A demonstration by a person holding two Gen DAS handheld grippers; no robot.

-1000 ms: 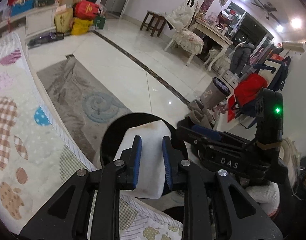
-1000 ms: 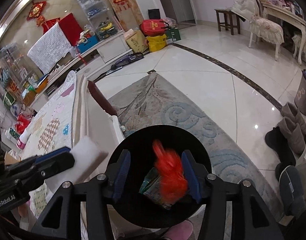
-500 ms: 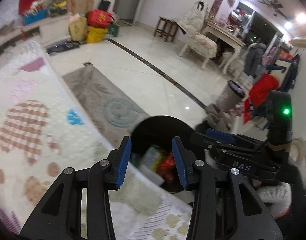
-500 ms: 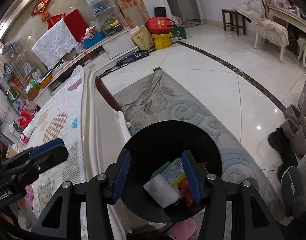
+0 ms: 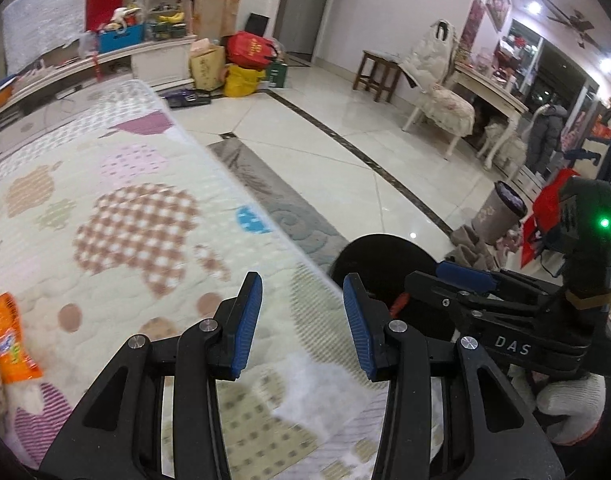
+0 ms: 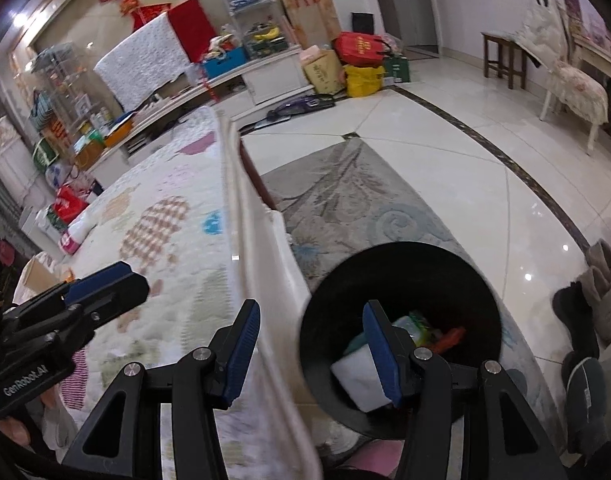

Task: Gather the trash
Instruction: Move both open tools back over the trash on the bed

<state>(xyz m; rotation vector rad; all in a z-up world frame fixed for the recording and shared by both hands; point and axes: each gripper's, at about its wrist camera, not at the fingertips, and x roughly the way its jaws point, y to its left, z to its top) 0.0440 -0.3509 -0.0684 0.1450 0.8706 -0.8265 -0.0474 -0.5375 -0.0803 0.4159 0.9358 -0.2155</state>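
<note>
Left wrist: orange wrapper far left of left claw.

1. Your right gripper is spread wide with nothing between its blue pads, straddling the bed's edge and the bin's rim.
2. The black bin stands on the grey rug, just beside the bed.
3. Inside the bin lie a white block, a green wrapper and a red scrap.
4. Your left gripper reaches over the patterned quilt at the left.
</note>
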